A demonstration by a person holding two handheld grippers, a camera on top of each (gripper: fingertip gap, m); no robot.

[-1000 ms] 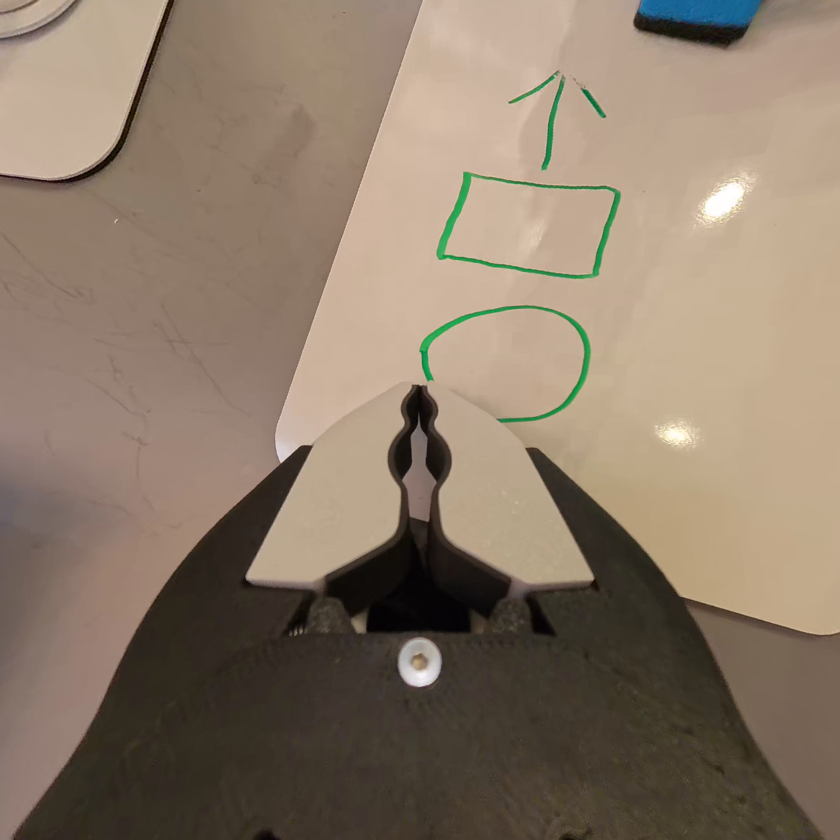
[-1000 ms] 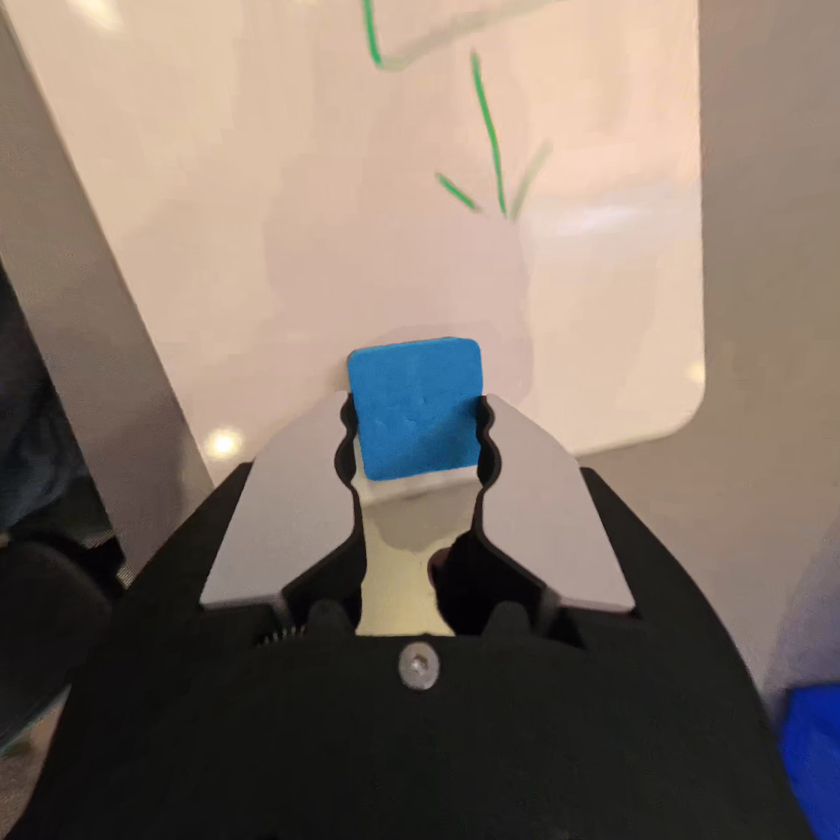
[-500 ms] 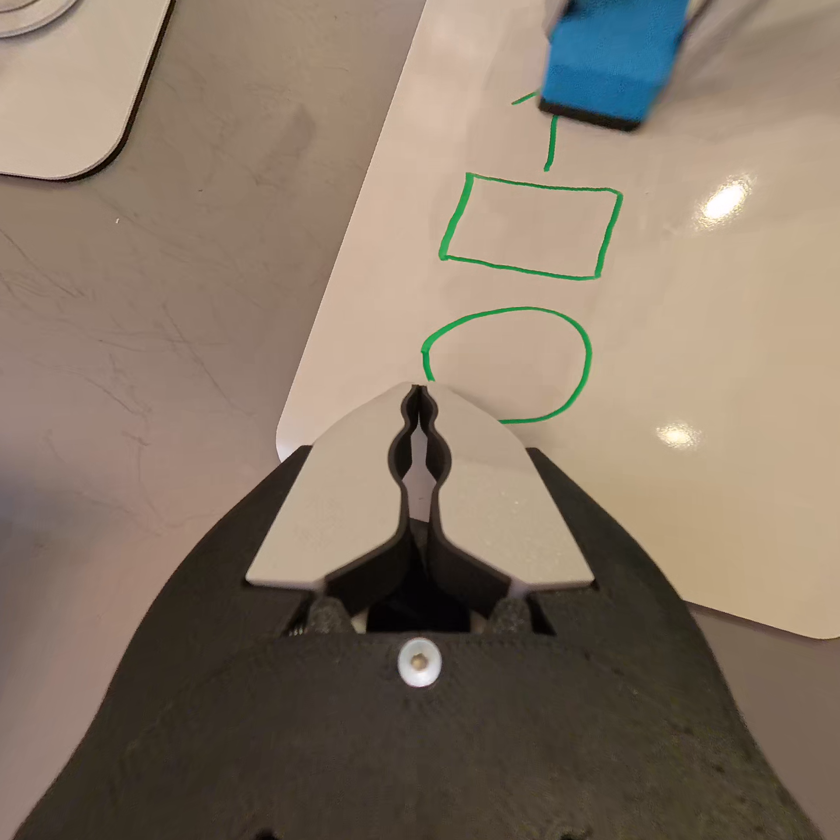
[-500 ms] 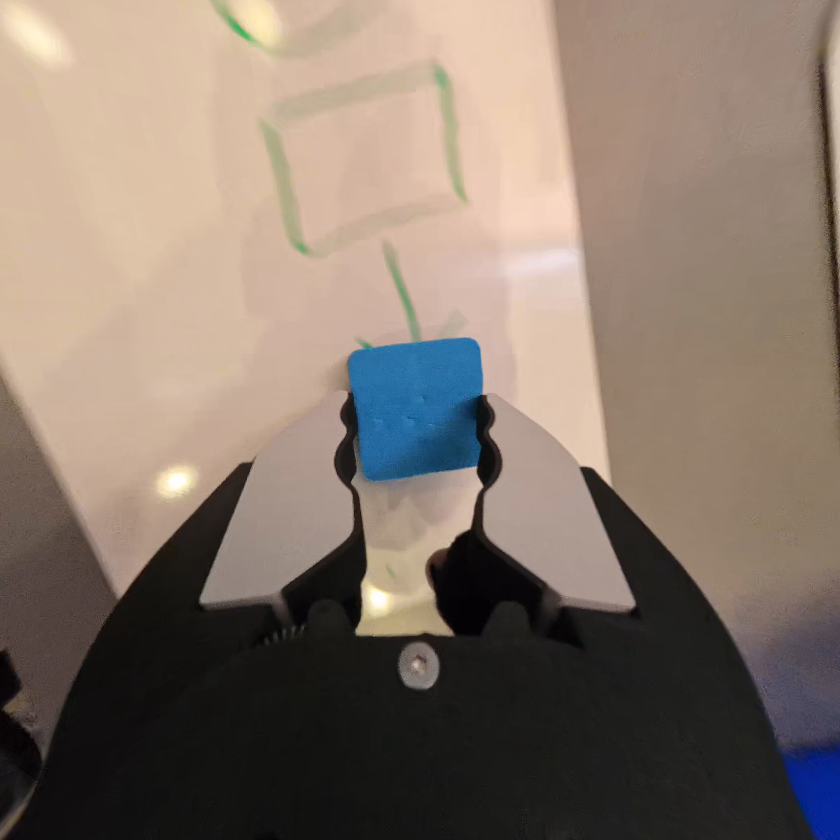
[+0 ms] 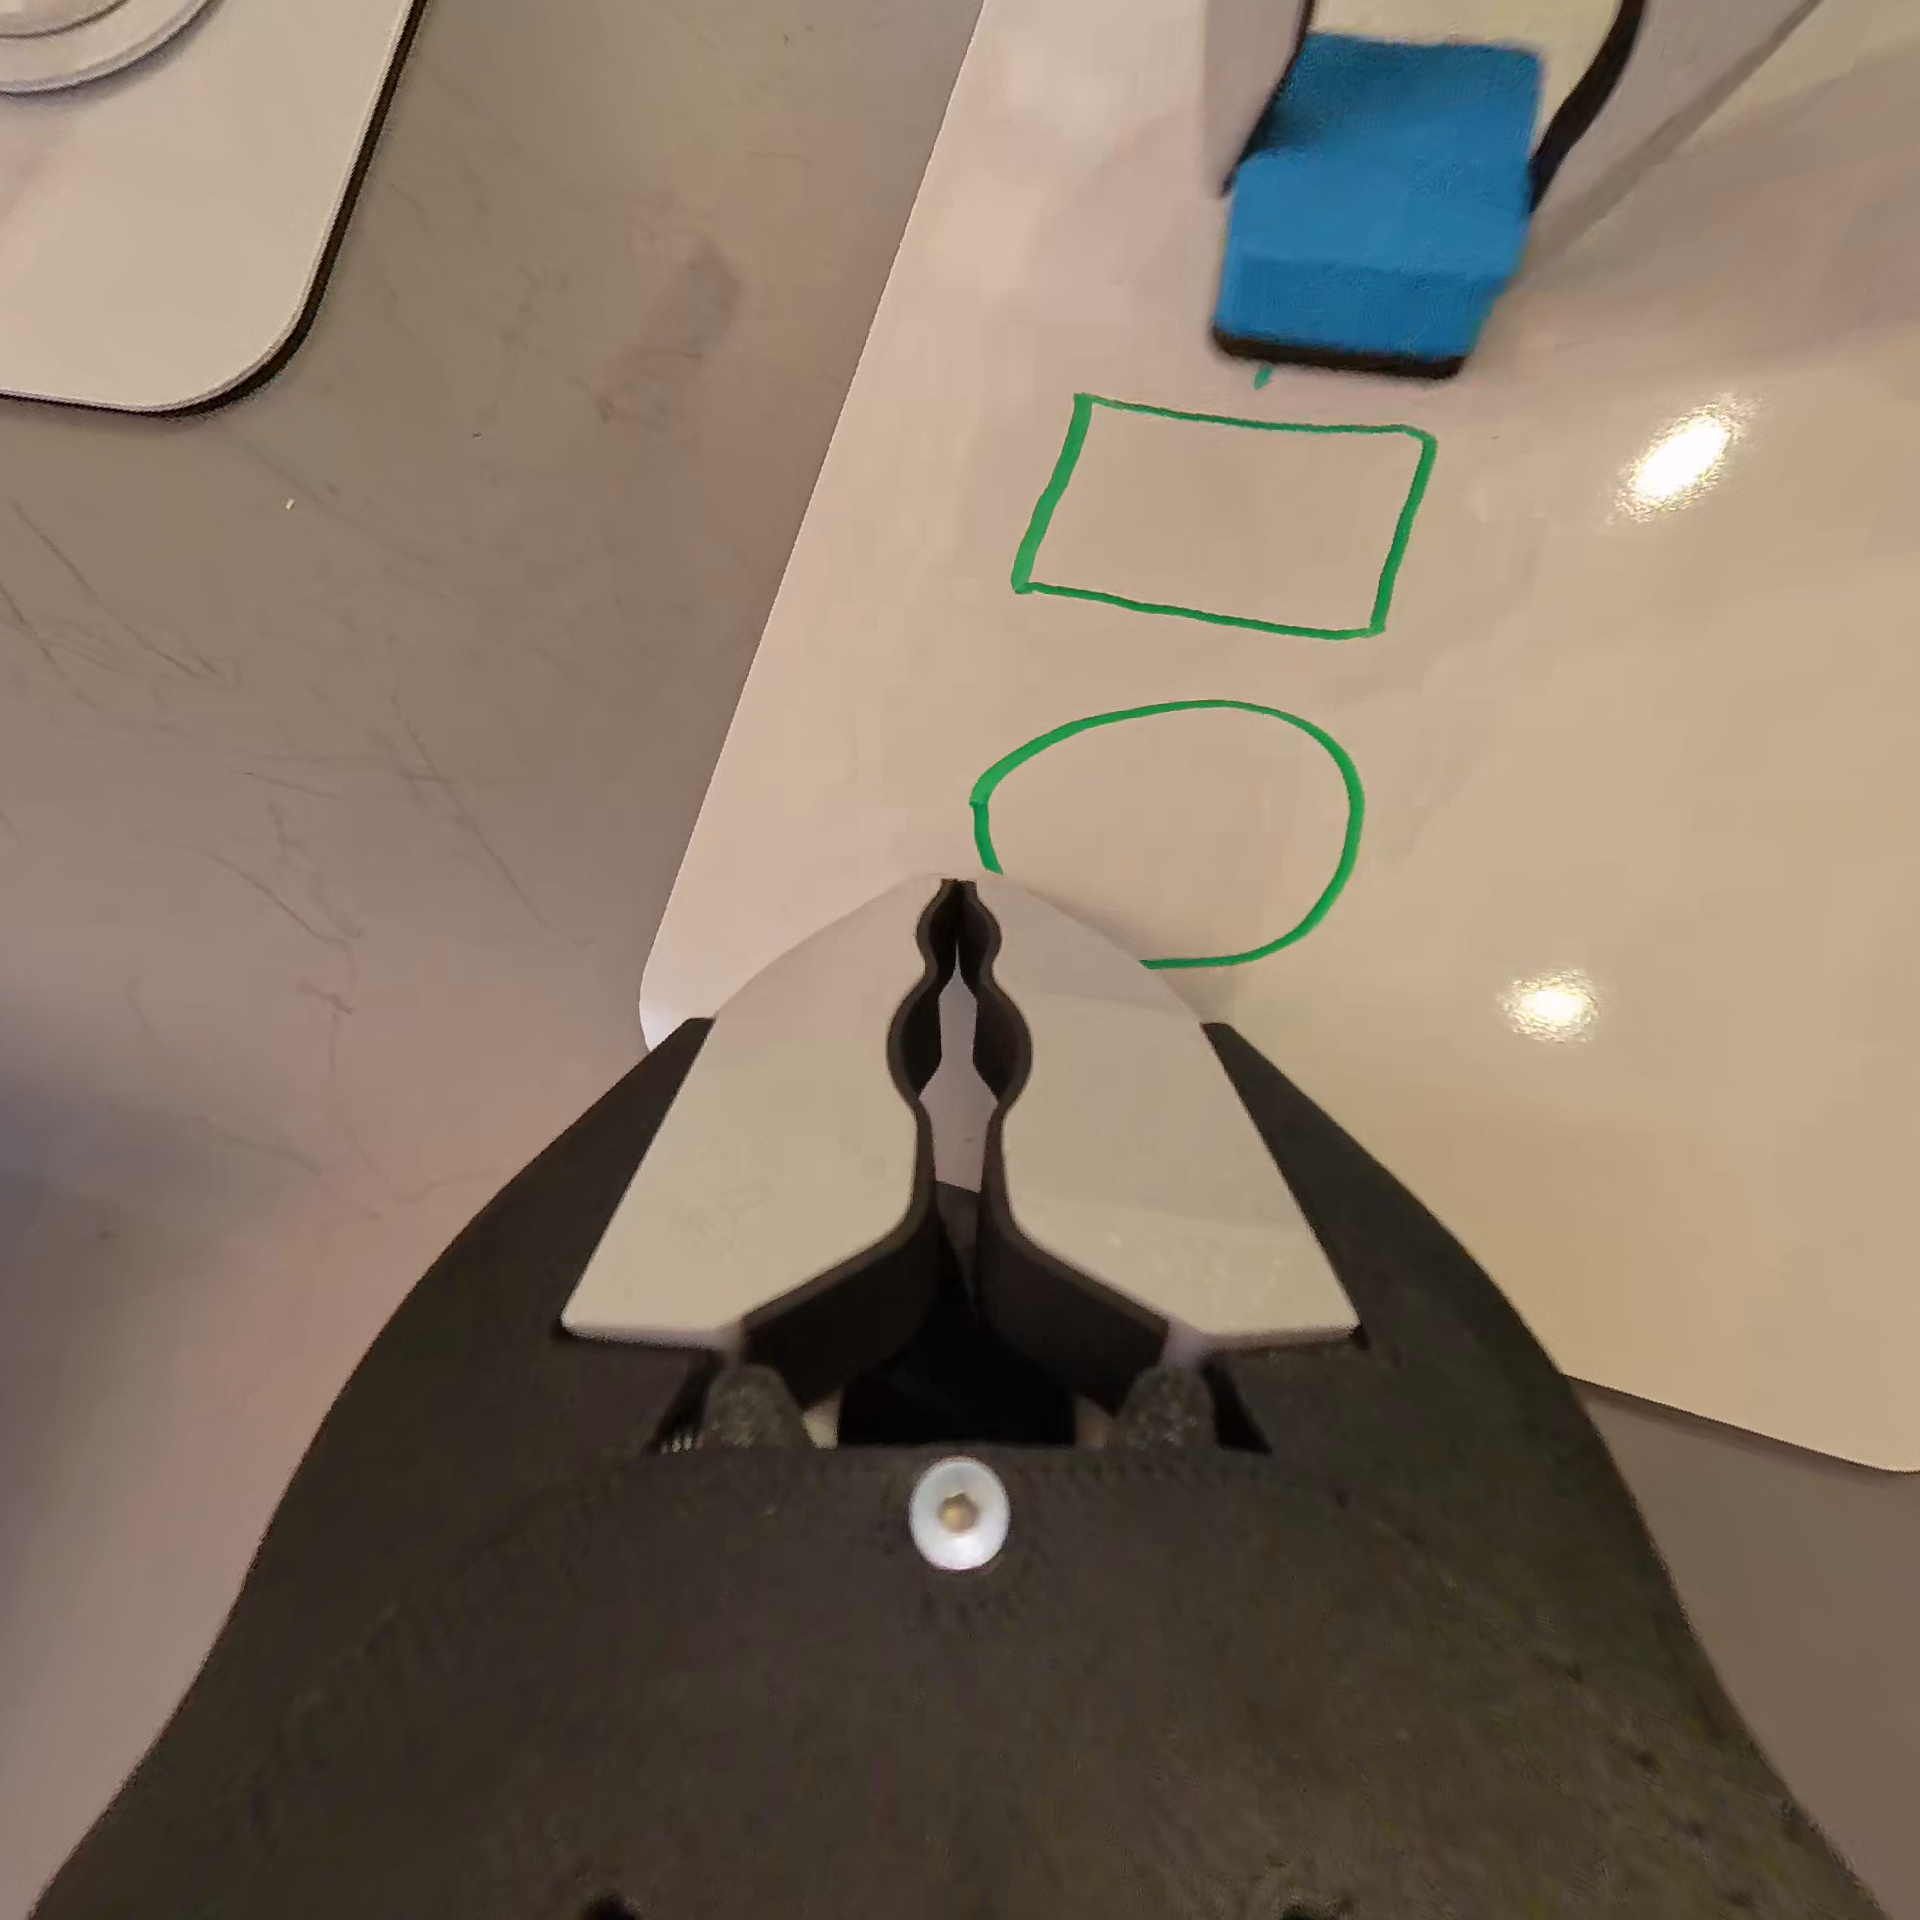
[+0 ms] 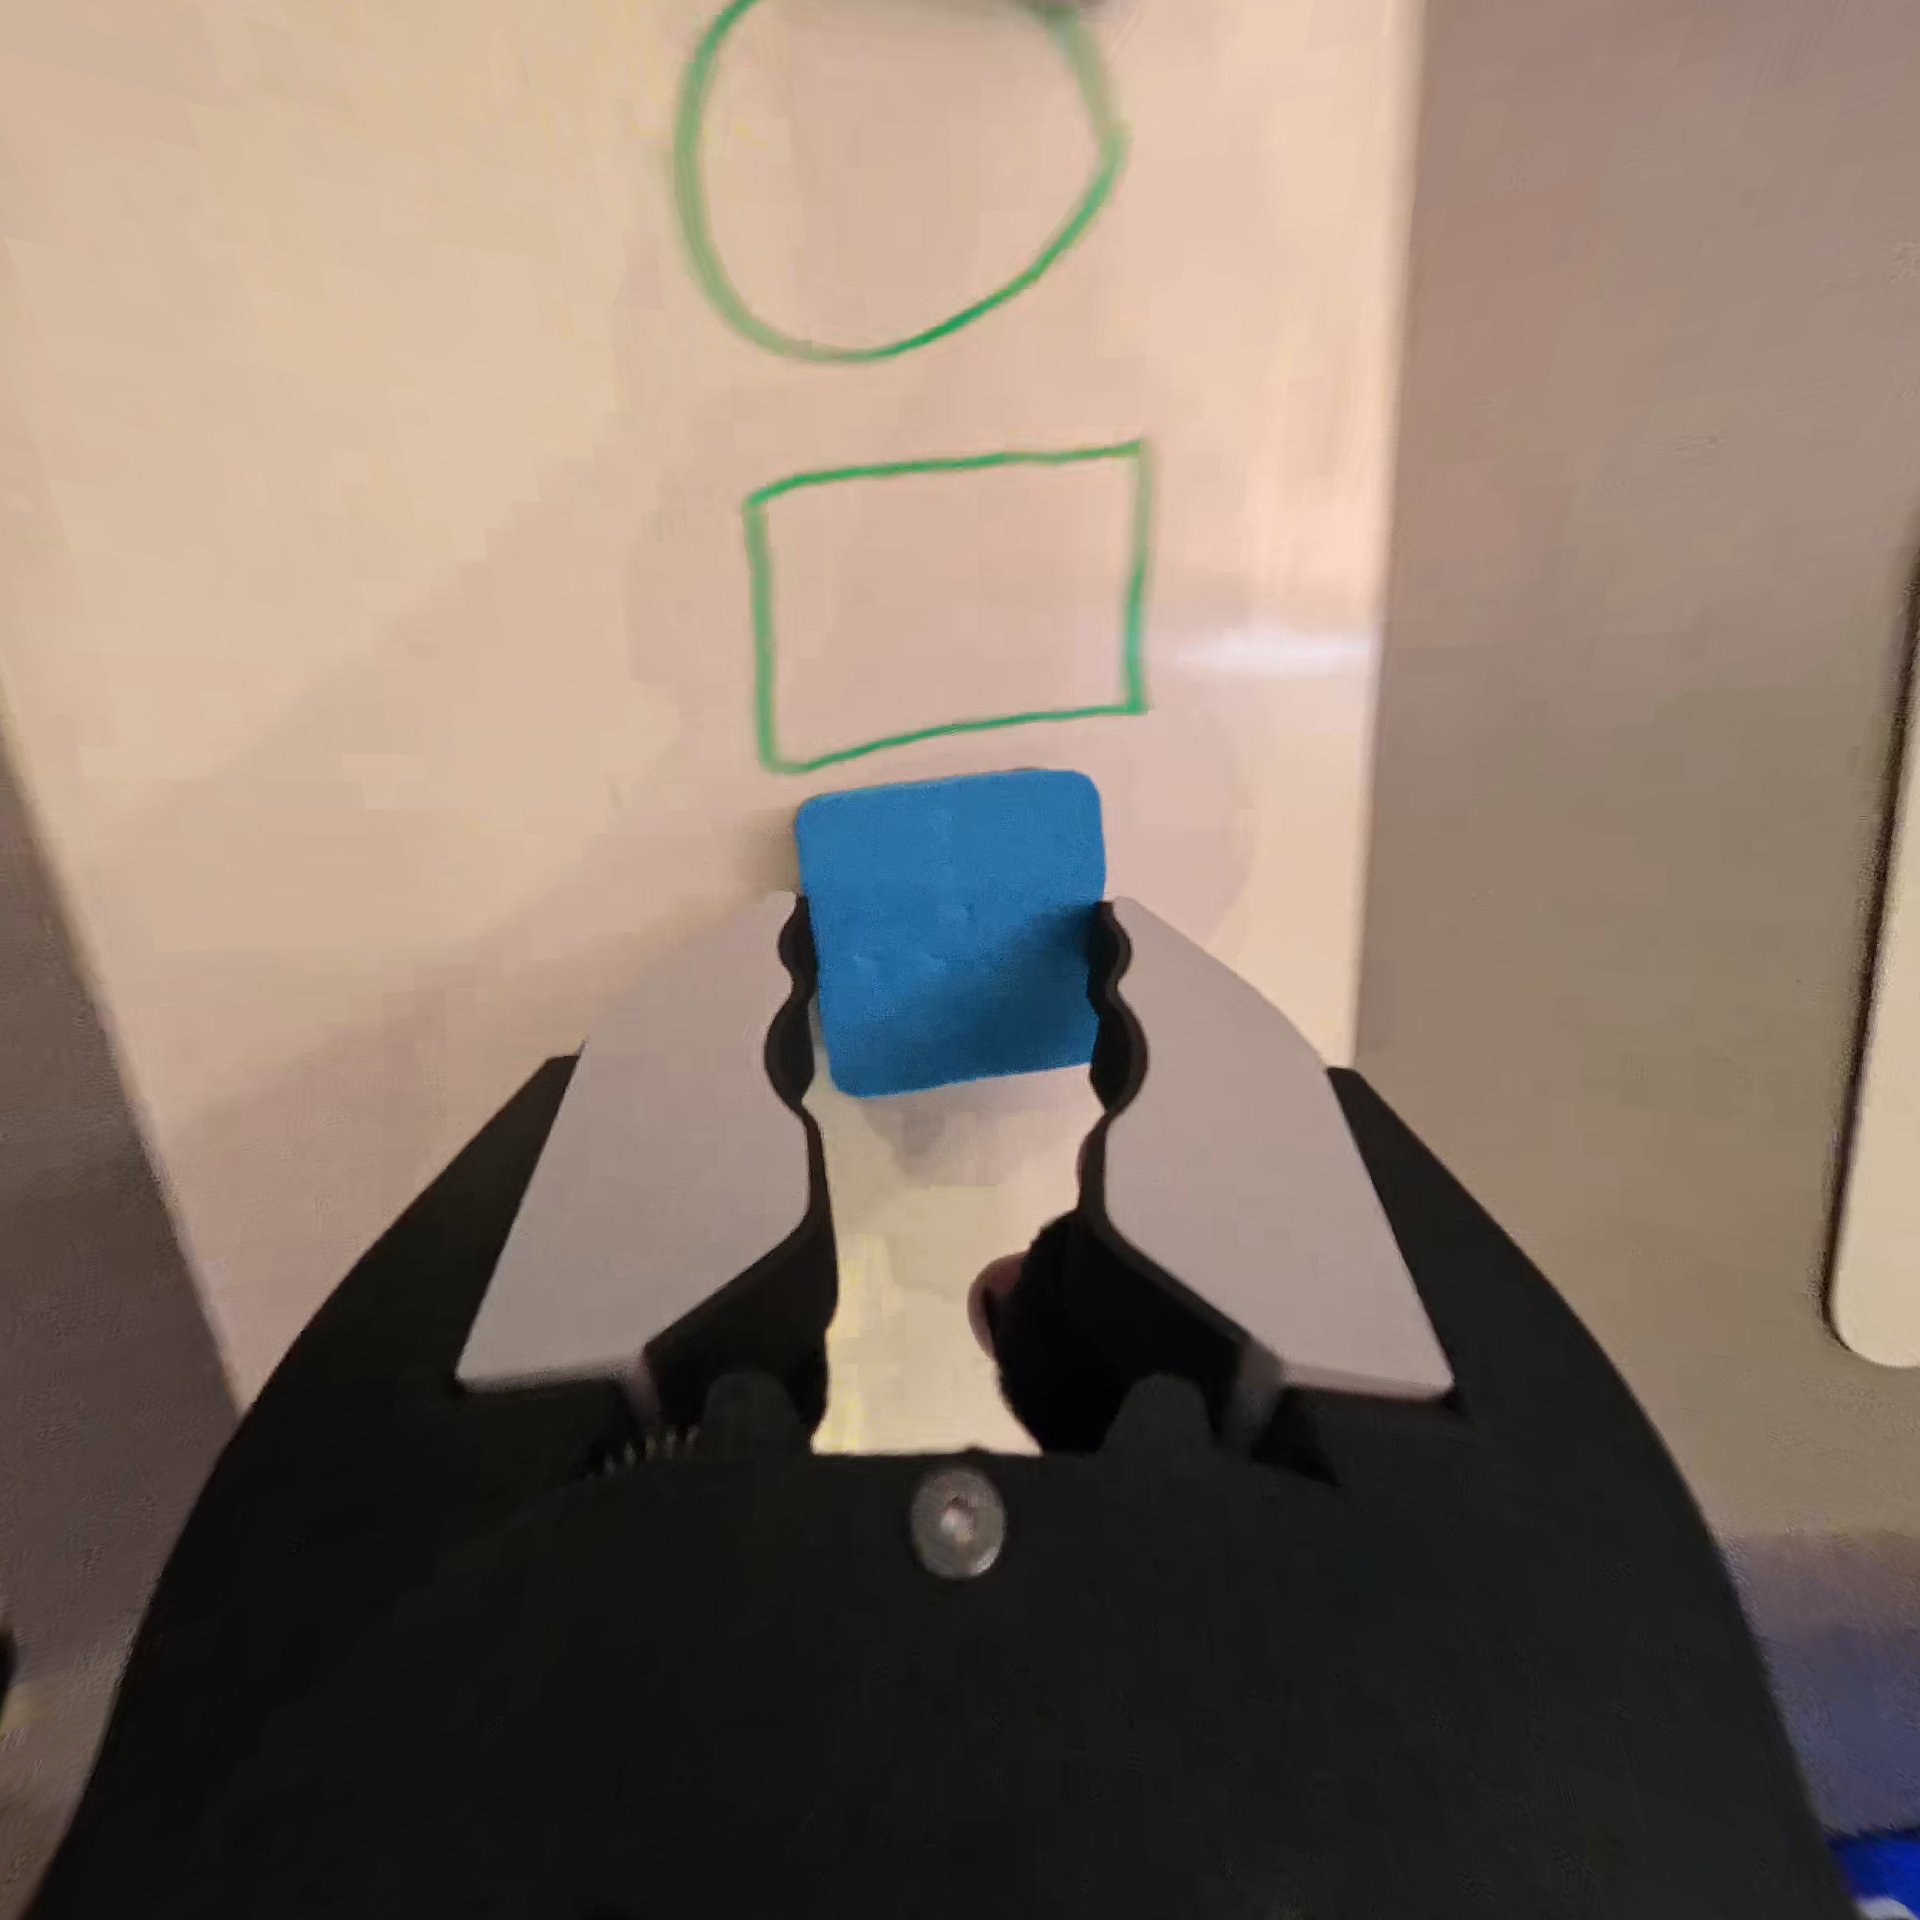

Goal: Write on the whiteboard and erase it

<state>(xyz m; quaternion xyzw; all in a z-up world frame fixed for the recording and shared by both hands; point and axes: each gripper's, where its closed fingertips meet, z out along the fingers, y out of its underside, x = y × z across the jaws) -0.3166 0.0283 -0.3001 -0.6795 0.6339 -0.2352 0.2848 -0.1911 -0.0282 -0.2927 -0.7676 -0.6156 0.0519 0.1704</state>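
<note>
The whiteboard (image 5: 1558, 831) lies flat on the grey table and bears a green rectangle (image 5: 1226, 520) and a green circle (image 5: 1169, 831). My right gripper (image 6: 951, 977) is shut on a blue eraser (image 6: 951, 930), both pads pressed on its sides, with the eraser set on the board just short of the rectangle (image 6: 945, 613). The left wrist view shows the eraser (image 5: 1371, 208) between that gripper's fingers, with a tiny green mark below it. My left gripper (image 5: 956, 894) is shut with nothing between its pads, over the board's near corner by the circle.
A second white board with a dark rim (image 5: 156, 208) lies on the grey table (image 5: 364, 727) at the far left. In the right wrist view a white edge (image 6: 1881, 1143) shows at the right, and the circle (image 6: 894, 177) lies beyond the rectangle. Some 15 cm of space lies between my two pairs of fingers.
My right gripper has slid the eraser across the board toward the rectangle and wiped away the green arrow. My left gripper has stayed in place, shut.
</note>
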